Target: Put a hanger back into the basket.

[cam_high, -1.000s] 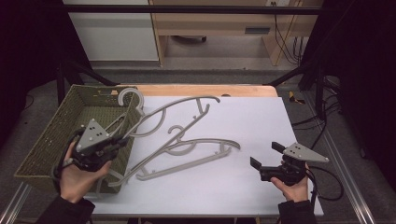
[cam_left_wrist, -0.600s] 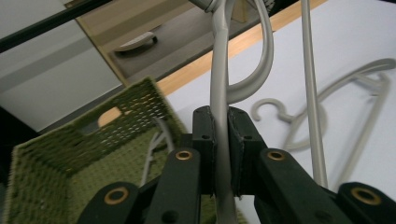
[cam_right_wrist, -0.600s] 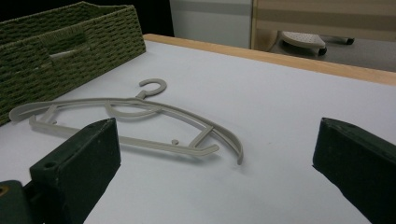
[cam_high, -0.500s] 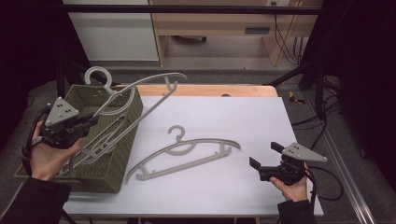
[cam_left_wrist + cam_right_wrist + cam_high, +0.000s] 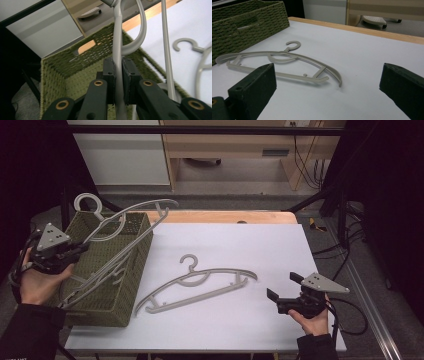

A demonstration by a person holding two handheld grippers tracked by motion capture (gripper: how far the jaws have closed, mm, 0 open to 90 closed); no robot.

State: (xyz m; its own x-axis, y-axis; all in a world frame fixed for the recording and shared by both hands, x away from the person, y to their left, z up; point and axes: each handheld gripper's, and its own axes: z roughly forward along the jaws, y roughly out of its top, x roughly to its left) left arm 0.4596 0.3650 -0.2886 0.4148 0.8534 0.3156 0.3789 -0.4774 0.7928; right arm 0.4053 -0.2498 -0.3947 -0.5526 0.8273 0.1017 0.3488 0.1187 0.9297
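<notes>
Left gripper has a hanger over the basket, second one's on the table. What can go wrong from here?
1. The left gripper pinches the held hanger on one thin bar; it may pivot or slip.
2. Its hook and far end overhang the basket rim and could catch there.
3. The right gripper is open, short of the table hanger.

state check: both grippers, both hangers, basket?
left gripper: shut on held hanger, fingers clamping its arm
held hanger: lifted, tilted, lower end inside the basket, hook up
basket: upright at the table's left edge, open top
second hanger: lying flat on the table, untouched
right gripper: open, nothing between its fingers, apart from second hanger
</notes>
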